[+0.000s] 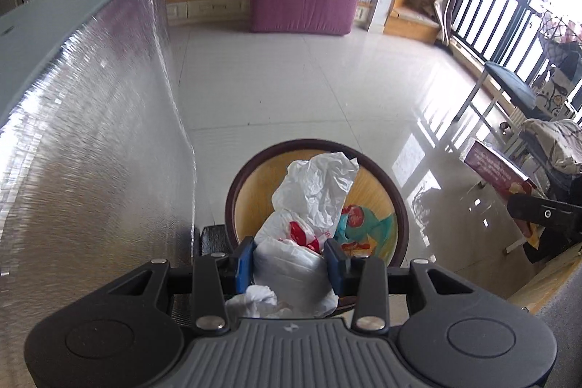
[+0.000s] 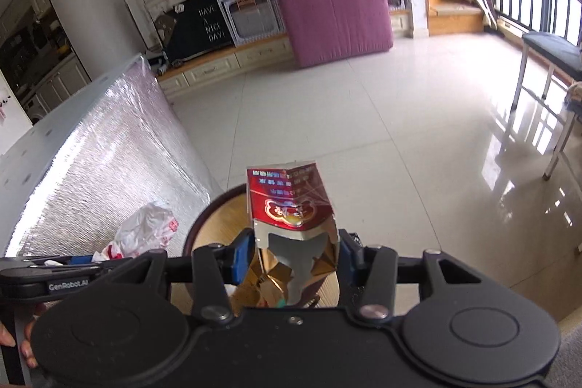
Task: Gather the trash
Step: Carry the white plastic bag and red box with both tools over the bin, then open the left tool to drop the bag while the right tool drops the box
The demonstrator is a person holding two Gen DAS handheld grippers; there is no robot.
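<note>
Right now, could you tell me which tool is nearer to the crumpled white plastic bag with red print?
Left. The left tool is clamped on the crumpled white plastic bag; the right tool grips a red and gold carton beside it.

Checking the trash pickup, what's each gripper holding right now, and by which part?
Left gripper pinches the bunched white plastic bag by its lower part. Right gripper clamps the torn red-and-gold carton by its lower sides.
</note>
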